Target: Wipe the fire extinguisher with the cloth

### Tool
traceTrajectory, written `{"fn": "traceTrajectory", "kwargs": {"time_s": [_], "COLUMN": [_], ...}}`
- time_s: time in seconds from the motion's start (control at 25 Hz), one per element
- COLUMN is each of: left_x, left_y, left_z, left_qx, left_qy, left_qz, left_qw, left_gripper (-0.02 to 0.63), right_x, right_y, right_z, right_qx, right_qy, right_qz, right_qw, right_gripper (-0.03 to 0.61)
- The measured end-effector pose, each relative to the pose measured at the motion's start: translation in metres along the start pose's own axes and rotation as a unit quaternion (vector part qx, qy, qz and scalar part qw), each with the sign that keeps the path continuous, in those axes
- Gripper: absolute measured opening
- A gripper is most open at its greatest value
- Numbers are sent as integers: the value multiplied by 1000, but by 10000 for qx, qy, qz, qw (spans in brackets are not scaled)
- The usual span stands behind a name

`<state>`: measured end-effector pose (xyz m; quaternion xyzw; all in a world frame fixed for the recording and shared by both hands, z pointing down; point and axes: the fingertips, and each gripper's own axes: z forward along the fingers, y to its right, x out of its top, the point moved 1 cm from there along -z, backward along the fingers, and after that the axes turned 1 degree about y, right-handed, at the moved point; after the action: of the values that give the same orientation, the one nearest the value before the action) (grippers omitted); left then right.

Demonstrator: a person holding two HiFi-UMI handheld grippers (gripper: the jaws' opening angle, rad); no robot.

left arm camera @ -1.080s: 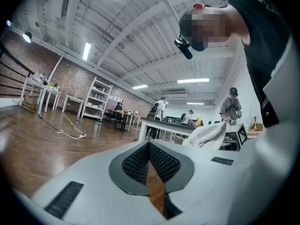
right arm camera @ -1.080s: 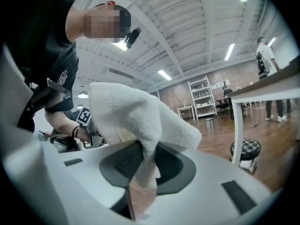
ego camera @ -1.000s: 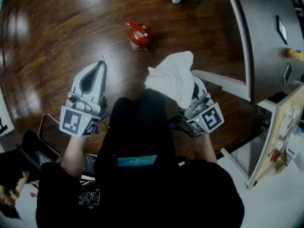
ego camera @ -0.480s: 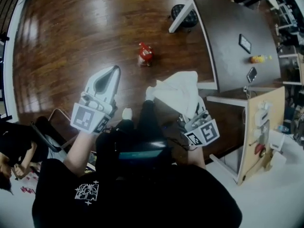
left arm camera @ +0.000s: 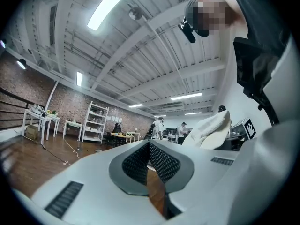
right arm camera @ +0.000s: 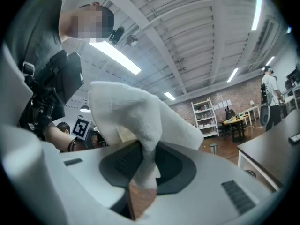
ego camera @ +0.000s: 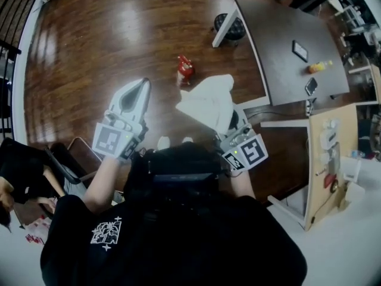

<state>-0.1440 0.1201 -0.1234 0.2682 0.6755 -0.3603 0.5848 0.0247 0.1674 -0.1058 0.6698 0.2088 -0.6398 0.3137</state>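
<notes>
A small red fire extinguisher (ego camera: 185, 69) stands on the wooden floor, well ahead of both grippers. My left gripper (ego camera: 143, 83) points toward it from the lower left, jaws shut with nothing between them; in the left gripper view the left gripper (left arm camera: 149, 144) has its dark pads meeting at the tip. My right gripper (right arm camera: 140, 150) is shut on a white cloth (right arm camera: 140, 111). In the head view the cloth (ego camera: 208, 100) bunches up over the right gripper's jaws and hides them; only the marker cube (ego camera: 247, 152) behind it shows. Neither gripper touches the extinguisher.
A dark table (ego camera: 280, 58) stands to the right with a phone, a tablet and a yellow bottle (ego camera: 315, 68) on it. A black stool (ego camera: 231, 24) sits by its far corner. A seated person (ego camera: 18, 171) and a metal chair frame (ego camera: 74, 159) are at lower left.
The head view has risen and pulled back, so the extinguisher looks smaller and farther. Both grippers keep the same pose, and the cloth stays in the right one.
</notes>
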Motion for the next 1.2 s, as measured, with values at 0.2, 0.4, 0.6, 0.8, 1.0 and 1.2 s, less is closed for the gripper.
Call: {"fn": "traceTrajectory", "kwargs": {"time_s": [0.2,0.4,0.6,0.8,1.0,1.2], "left_x": [1,2,4,2,-3,-2], "left_y": [29,52,65,63,60,59], "left_z": [30,42,54,49,51,53], "left_qx": [98,50,-24,-9,21,4], "left_qy": [141,221,208,166,111,132], "left_qz": [56,-8,-1,15,2,-11], "left_qw": [9998,9997,9998,9999,9999,9999], "left_gripper": [3,3,3,3,3,3], "right_x": [7,9,17,14,11,10], "right_y": [28,39,45,43,49,50], "right_z": [-10,-19,-21,-22,-23,-22], "right_qx": [29,-41,0,-69,-238,-267], "right_qy": [-79,-52,22,33,-16,-16], "right_qz": [-212,-111,-144,-131,-130,-132], "right_qw": [9997,9999,9999,9999,9996,9996], "right_gripper": [98,98,98,98,97,97]}}
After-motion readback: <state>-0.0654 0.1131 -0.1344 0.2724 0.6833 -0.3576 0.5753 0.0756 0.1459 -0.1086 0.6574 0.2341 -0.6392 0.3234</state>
